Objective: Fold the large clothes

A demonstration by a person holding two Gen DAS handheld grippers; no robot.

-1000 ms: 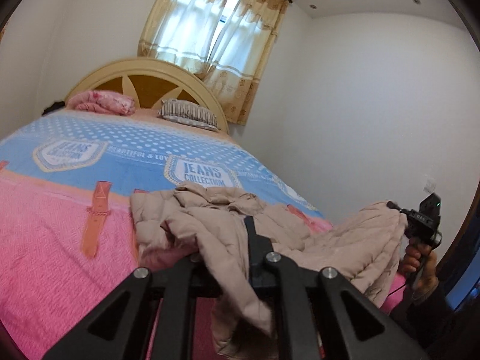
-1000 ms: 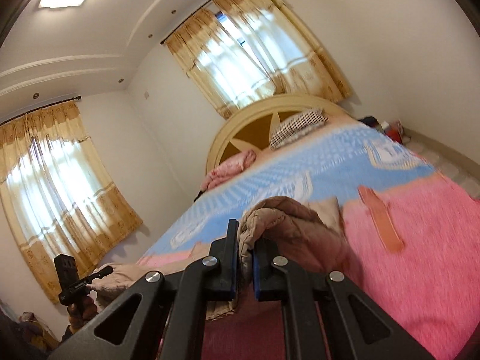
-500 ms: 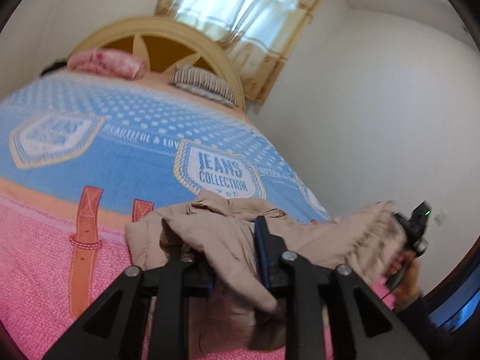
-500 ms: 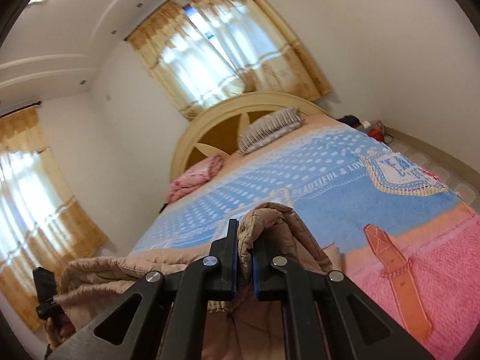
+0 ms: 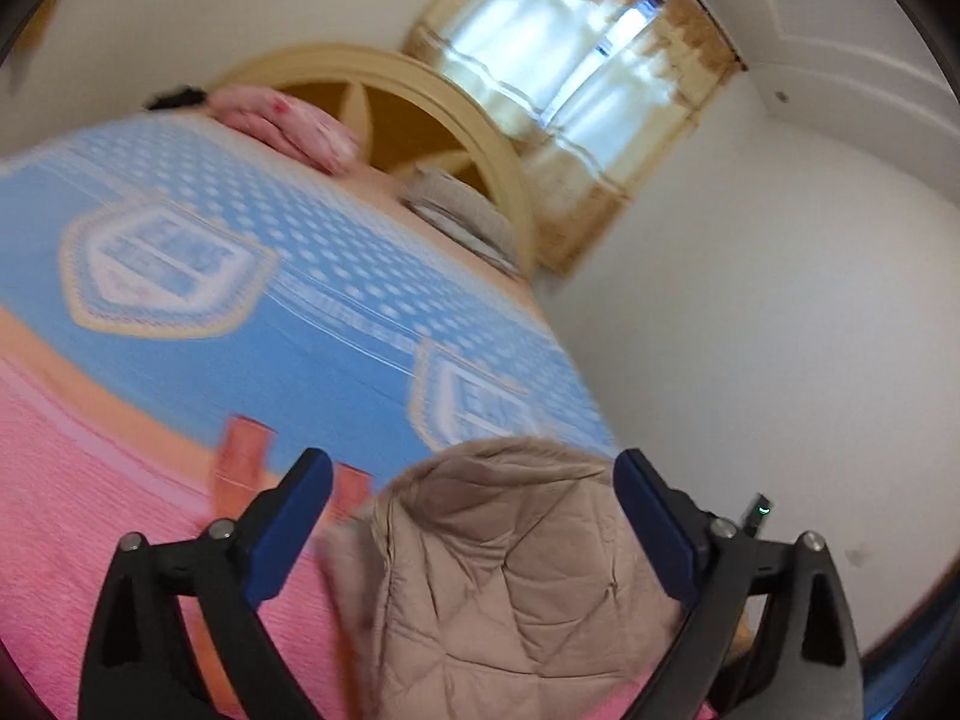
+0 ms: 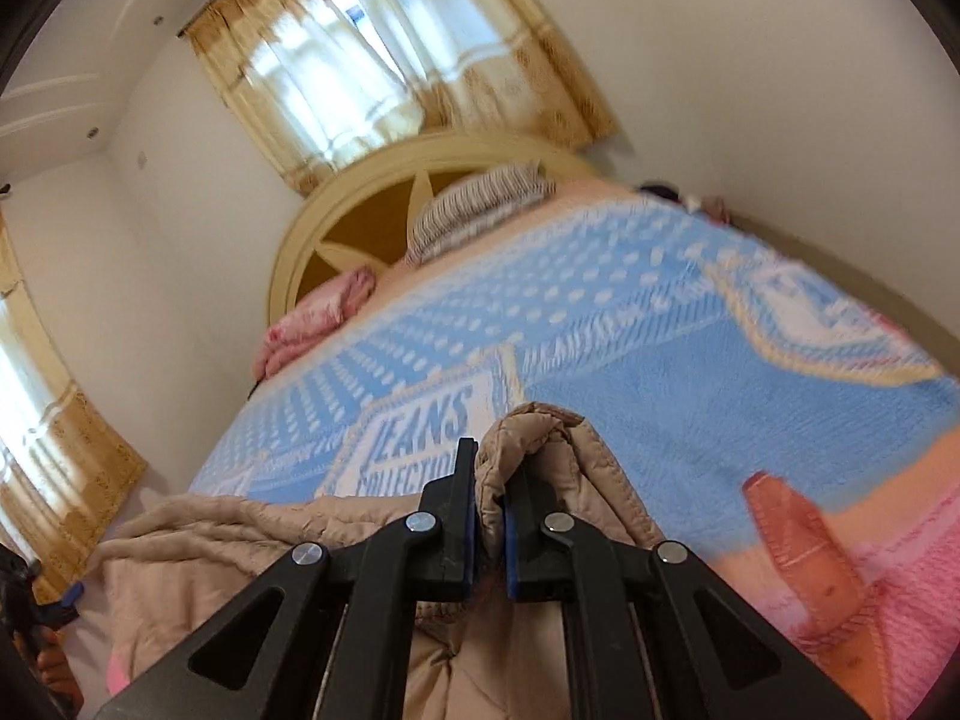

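A fold is being laid: the left tool (image 5: 474, 516) is opening over the beige quilted jacket (image 5: 510, 588), gripping nothing, while the right tool (image 6: 491, 516) pinches its edge on the bed (image 6: 690, 396); next, probably release there.

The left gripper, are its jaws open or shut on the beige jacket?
Opening: the left gripper has its blue pads spread wide, and the beige jacket lies between them, untouched.
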